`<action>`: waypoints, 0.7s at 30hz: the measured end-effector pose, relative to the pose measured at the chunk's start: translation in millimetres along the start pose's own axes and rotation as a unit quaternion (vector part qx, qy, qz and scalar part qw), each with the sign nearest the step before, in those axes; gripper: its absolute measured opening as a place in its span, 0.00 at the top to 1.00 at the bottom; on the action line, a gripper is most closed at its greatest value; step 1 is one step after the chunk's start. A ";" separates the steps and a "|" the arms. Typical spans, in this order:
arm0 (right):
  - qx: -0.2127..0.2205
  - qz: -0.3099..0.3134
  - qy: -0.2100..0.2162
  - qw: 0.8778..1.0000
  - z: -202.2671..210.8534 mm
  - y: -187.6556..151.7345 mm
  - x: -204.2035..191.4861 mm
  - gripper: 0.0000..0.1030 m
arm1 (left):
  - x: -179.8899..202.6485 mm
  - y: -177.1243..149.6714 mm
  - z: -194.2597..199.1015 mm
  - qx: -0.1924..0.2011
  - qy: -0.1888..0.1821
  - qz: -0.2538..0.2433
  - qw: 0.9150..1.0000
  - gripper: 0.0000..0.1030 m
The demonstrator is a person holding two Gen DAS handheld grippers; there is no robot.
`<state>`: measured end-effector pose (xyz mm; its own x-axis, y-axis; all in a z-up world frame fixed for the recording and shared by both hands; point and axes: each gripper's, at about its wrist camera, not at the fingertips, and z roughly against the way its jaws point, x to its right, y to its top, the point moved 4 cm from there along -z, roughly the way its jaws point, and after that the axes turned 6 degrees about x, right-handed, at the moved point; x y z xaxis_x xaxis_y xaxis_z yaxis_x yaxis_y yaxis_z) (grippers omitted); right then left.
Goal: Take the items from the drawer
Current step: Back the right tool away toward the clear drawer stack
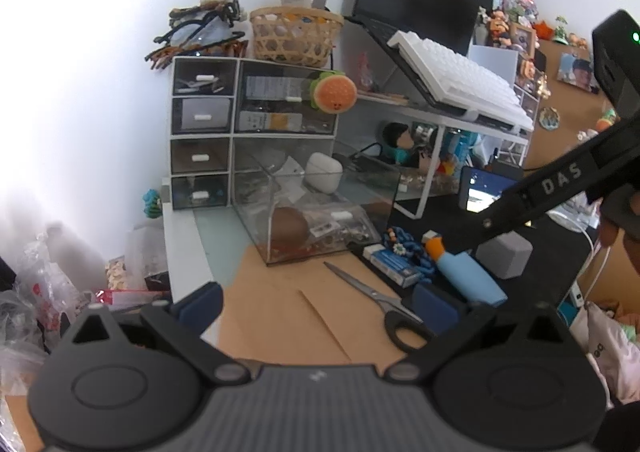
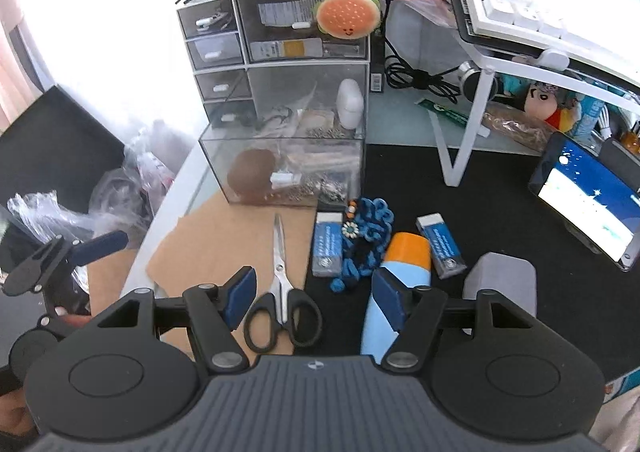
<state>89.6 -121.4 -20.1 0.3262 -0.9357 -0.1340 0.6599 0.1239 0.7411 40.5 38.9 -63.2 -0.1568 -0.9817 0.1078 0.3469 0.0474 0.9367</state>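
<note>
A clear drawer (image 2: 280, 155) is pulled out of the white organizer (image 2: 276, 51) and holds a brown round object (image 2: 250, 171), a white case (image 2: 350, 103) and small clutter. It also shows in the left wrist view (image 1: 304, 211). Scissors (image 2: 282, 284), two blue erasers (image 2: 328, 248), a blue crochet piece (image 2: 368, 240) and an orange-and-blue tube (image 2: 396, 284) lie on the desk in front of it. My right gripper (image 2: 316, 300) is open and empty above the scissors handles. My left gripper (image 1: 316, 304) is open and empty over the brown cardboard.
A white shelf (image 2: 480, 91) with a keyboard stands to the right. A lit tablet (image 2: 592, 187) leans at the far right. A grey box (image 2: 504, 284) sits beside the tube. Plastic bags (image 2: 60, 211) lie off the desk's left edge. A wicker basket (image 1: 296, 35) tops the organizer.
</note>
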 end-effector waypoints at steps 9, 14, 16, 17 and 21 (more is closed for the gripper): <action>0.012 0.001 0.013 1.000 -13.1 3.7 -9.3 0.31 | -2.2 -0.1 -0.2 0.000 0.001 0.001 1.000 0.00; 0.011 0.002 0.018 1.000 -18.6 5.2 -12.1 0.31 | -2.7 -0.4 -0.3 0.000 0.001 0.002 1.000 0.00; 0.011 0.002 0.019 1.000 -20.1 6.0 -12.3 0.31 | -3.0 1.2 0.1 -0.001 0.002 0.003 1.000 0.00; 0.011 0.003 0.019 1.000 -20.9 6.2 -12.5 0.31 | -3.3 1.5 -0.3 -0.002 0.002 0.003 1.000 0.00; 0.012 0.005 0.021 1.000 -24.6 6.6 -14.2 0.31 | -4.4 2.8 -1.6 -0.003 0.003 0.002 1.000 0.00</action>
<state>106.0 -99.2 -29.5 0.3610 -0.9200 -0.1525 0.6401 0.1256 0.7580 43.7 43.1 -61.6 -0.1501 -0.9825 0.1106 0.3537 0.0511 0.9339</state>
